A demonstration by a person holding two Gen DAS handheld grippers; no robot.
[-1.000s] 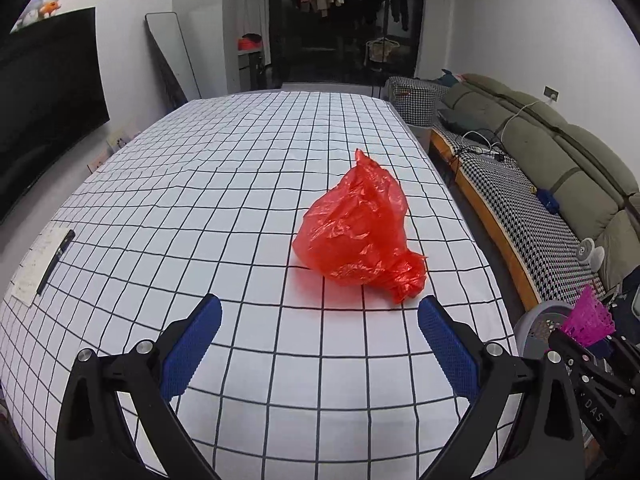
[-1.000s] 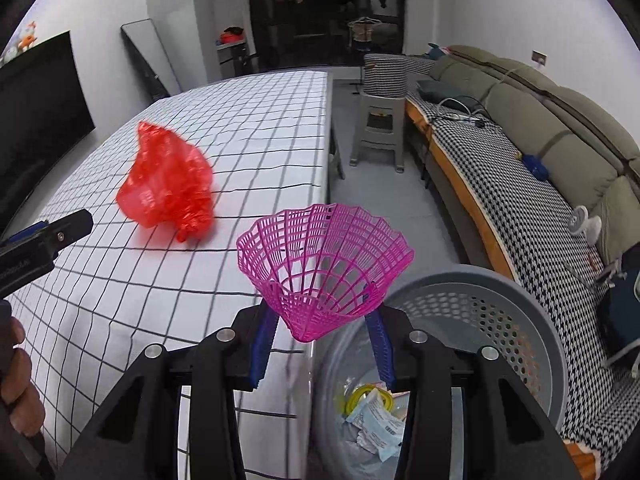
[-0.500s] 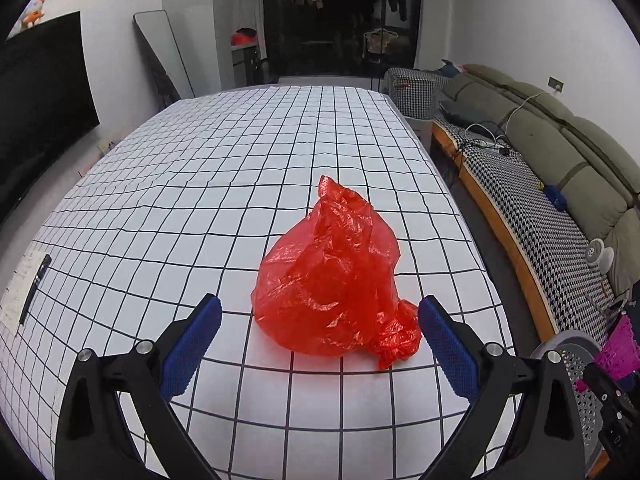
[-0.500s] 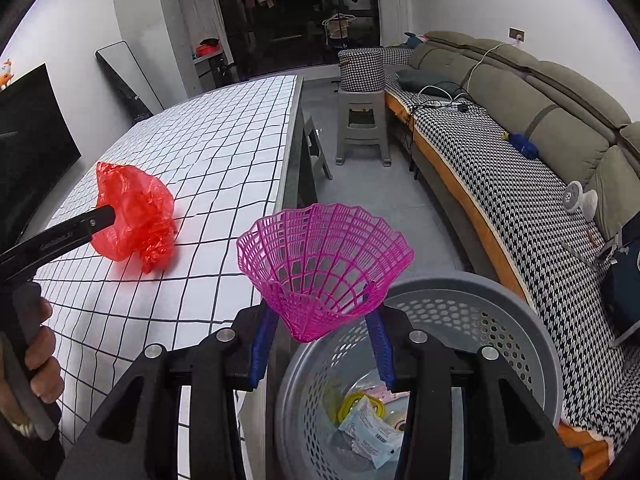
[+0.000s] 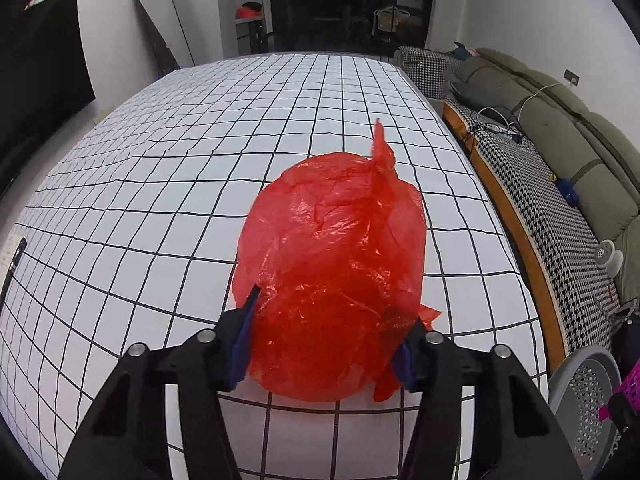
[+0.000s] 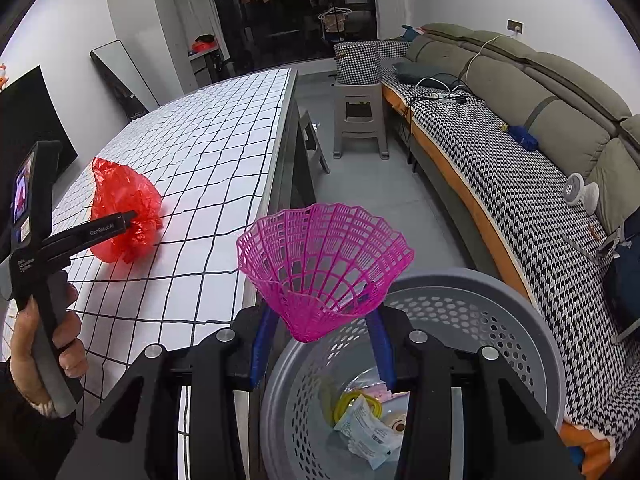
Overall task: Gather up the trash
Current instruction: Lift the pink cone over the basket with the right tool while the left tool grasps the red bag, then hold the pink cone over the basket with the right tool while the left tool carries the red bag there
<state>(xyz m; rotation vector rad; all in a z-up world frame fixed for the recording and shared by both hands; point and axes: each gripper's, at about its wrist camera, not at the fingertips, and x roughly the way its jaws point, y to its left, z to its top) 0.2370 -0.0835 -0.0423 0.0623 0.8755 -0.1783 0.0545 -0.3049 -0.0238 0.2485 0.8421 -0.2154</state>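
A crumpled red plastic bag (image 5: 332, 264) lies on the grid-patterned table (image 5: 160, 184). My left gripper (image 5: 326, 332) is shut on the bag, with a blue pad pressed into each side. The bag also shows in the right wrist view (image 6: 124, 208), with the left gripper (image 6: 128, 218) at it. My right gripper (image 6: 324, 320) is shut on a pink mesh basket (image 6: 324, 264) and holds it above the grey perforated trash bin (image 6: 500, 320). The bin holds wrappers and a yellow item (image 6: 360, 412).
A dark flat object (image 5: 12, 268) lies at the table's left edge. A grey stool (image 6: 360, 116) stands beyond the table end. A sofa with a houndstooth cover (image 6: 520, 184) runs along the right. The bin also shows in the left wrist view (image 5: 580, 380).
My left gripper has moved forward to the red bag and shut on it. My right gripper has kept the pink basket over the bin, shifting a little.
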